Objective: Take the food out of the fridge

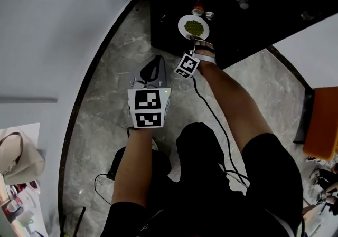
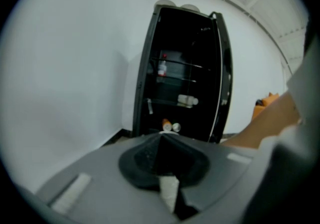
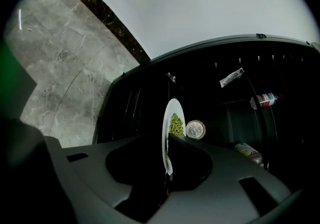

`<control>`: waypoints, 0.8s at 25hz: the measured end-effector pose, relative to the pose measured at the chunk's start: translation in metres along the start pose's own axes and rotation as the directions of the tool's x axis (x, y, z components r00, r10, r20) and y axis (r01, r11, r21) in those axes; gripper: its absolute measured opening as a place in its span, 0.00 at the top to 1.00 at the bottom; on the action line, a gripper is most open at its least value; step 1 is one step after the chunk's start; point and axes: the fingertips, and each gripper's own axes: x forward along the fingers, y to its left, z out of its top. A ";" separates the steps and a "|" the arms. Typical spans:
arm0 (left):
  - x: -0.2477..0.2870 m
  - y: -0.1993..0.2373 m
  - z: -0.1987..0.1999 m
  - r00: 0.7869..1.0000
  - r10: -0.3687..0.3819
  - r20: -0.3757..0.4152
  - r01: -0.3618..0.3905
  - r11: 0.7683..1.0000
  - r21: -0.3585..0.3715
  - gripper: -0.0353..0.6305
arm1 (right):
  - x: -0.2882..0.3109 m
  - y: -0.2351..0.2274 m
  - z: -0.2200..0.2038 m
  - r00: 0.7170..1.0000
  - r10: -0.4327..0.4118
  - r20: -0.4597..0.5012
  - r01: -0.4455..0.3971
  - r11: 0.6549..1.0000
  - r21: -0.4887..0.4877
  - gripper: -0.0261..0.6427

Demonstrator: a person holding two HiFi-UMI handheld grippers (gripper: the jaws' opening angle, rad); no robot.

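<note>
A white plate [image 1: 194, 27] of green peas [image 3: 175, 124] sits low in the open black fridge [image 1: 253, 14]. My right gripper [image 1: 196, 45] reaches in to it. In the right gripper view the plate [image 3: 173, 118] stands edge-on, its near rim between the jaws of the right gripper [image 3: 167, 140]. The jaws stand apart, and I see no pad pressing on the plate. My left gripper [image 1: 153, 67] hangs over the floor in front of the fridge, shut [image 2: 162, 140] with nothing in it.
Behind the plate lies a can [image 3: 195, 129], and further in are a bottle [image 3: 265, 100] and a small packet [image 3: 231, 77]. Grey marble floor [image 1: 105, 120] with a dark border meets a white wall. An orange seat [image 1: 323, 122] stands at the right, a bag [image 1: 18, 159] at the left.
</note>
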 end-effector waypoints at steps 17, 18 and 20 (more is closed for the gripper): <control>0.001 0.013 0.005 0.998 0.064 -0.004 -0.064 0.997 -0.039 0.95 | -0.042 -0.008 -0.012 0.980 -0.176 0.088 0.178 0.984 -0.016 0.95; 0.001 0.011 0.007 0.998 0.065 -0.001 -0.065 0.997 -0.039 0.95 | -0.048 -0.011 -0.014 0.977 -0.192 0.096 0.196 0.980 -0.030 0.95; 0.002 0.008 0.010 0.998 0.067 0.005 -0.067 0.997 -0.037 0.95 | -0.062 -0.020 -0.009 0.968 -0.208 0.141 0.214 0.977 -0.028 0.95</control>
